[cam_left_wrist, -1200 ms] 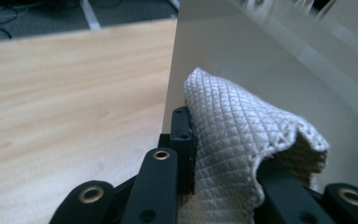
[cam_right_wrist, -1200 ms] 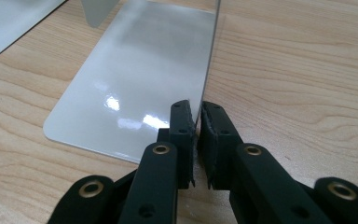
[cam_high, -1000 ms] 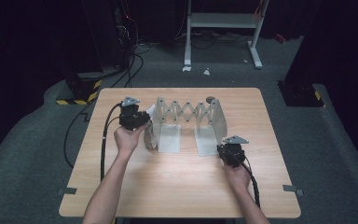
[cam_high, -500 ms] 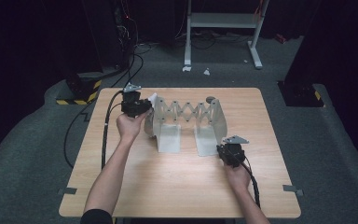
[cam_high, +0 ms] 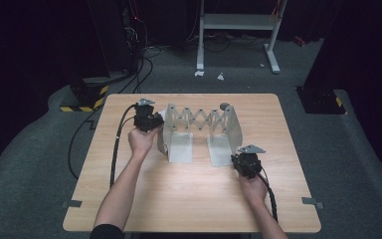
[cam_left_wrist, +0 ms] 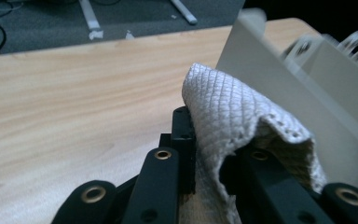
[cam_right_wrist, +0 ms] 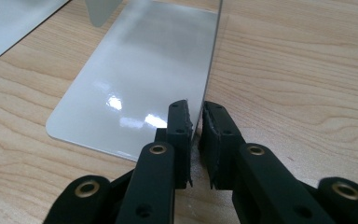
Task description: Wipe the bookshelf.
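Grey-white woven cloth [cam_left_wrist: 242, 121] pinched between the black jaws of the left tongs [cam_high: 148, 121], bulging up over them, just beside the left upright plate of the metal expanding rack [cam_high: 199, 130]. Pale metal wall rising close on the right of the left gripper view, slightly blurred. Right tongs [cam_right_wrist: 195, 122] nearly closed on the thin upright edge of the rack's right end plate, one pad either side of it; glossy flat foot [cam_right_wrist: 135, 79] of the rack lying on the wood beside them, mirroring the lights. Seen from above, right tongs [cam_high: 246, 162] at the rack's near right corner, grey three-cornered plate on top, black cable trailing back along the forearm.

Light wooden worktop [cam_high: 189, 199], clear grain, tape tabs at its near corners. Round dark knob [cam_high: 225, 106] behind the rack. Around it grey carpet, a yellow-and-black striped block [cam_high: 82, 102] at the left, loose black cables, a white metal stand [cam_high: 236, 30] beyond, dark surroundings.
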Tool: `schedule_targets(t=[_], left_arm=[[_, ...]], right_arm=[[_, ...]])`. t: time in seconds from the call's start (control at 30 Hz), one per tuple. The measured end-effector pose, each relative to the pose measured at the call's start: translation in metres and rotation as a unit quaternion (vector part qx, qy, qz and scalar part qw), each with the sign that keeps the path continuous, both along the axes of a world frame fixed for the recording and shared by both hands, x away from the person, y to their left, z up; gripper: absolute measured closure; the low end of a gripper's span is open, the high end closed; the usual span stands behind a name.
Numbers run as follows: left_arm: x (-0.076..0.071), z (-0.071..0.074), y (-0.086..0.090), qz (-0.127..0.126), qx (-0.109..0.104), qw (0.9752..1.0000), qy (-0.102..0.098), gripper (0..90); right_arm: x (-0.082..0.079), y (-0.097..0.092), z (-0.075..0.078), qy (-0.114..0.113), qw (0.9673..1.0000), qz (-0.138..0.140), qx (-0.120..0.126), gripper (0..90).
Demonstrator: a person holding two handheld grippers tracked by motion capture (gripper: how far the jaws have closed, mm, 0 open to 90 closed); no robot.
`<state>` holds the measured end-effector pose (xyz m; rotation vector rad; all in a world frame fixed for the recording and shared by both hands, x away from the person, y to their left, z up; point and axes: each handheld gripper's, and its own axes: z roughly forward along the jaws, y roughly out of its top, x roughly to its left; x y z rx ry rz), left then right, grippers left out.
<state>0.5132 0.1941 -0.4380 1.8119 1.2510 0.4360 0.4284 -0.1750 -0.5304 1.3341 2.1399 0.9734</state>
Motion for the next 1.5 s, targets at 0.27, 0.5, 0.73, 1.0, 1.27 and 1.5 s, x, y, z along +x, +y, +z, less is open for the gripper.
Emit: schedule_targets(t=[0.27,0.5,0.73,1.0,1.27,1.5], left_arm=[[-0.003,-0.015,0.000,-0.002,0.004,0.9999,0.013,81.1],[0.000,-0.027,-0.002,-0.002,0.012,0.9996,0.027,81.0],[-0.001,-0.038,-0.002,-0.001,0.010,0.9994,0.033,80.9],[0.001,-0.057,-0.005,-0.001,0.034,0.9979,0.055,80.7],[0.004,-0.078,-0.010,0.009,0.039,0.9964,0.074,80.7],[-0.009,-0.077,-0.010,-0.007,0.063,0.9951,0.075,80.4]], right_arm=[[0.000,0.000,0.000,0.000,1.0000,0.000,-0.001,81.4],[0.000,0.000,0.000,0.000,1.0000,0.000,-0.001,81.3],[0.000,0.001,0.000,-0.001,1.0000,0.000,-0.002,81.1],[-0.001,0.001,0.000,-0.001,1.0000,-0.001,-0.003,81.1],[-0.001,0.001,0.000,-0.001,1.0000,-0.001,-0.003,81.1],[-0.001,0.001,0.000,-0.001,1.0000,-0.003,-0.002,80.7]])
